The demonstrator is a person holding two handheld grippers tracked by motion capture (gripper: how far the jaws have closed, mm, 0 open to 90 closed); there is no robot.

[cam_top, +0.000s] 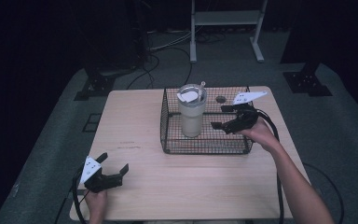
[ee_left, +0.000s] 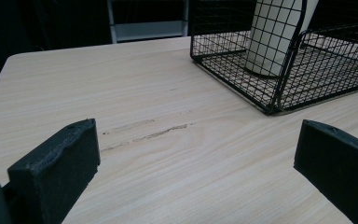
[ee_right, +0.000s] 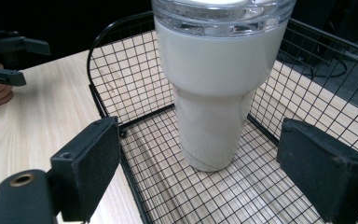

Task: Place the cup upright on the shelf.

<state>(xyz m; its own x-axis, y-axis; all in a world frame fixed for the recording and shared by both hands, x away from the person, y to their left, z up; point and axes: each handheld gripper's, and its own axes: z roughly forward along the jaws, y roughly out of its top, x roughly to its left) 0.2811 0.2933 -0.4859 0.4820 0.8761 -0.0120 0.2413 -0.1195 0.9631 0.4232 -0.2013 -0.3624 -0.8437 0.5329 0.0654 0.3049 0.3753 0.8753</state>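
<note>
While upright in the basket (cam_top: 168,122), left of its middle, the tumbler (cam_top: 191,112) has a clear lid and straw (cam_top: 201,87). Right gripper (cam_top: 224,117) sits over the basket's right side, jaws wide apart, pointed at the tumbler, not touching. Small dark disc (cam_top: 220,99) lies near the back wall. Left gripper (cam_top: 115,164), jaws spread, is near the table (cam_top: 135,121) front-left corner, well apart from the basket. Left gripper view shows scuffs (ee_left: 144,131) on bare wood.
</note>
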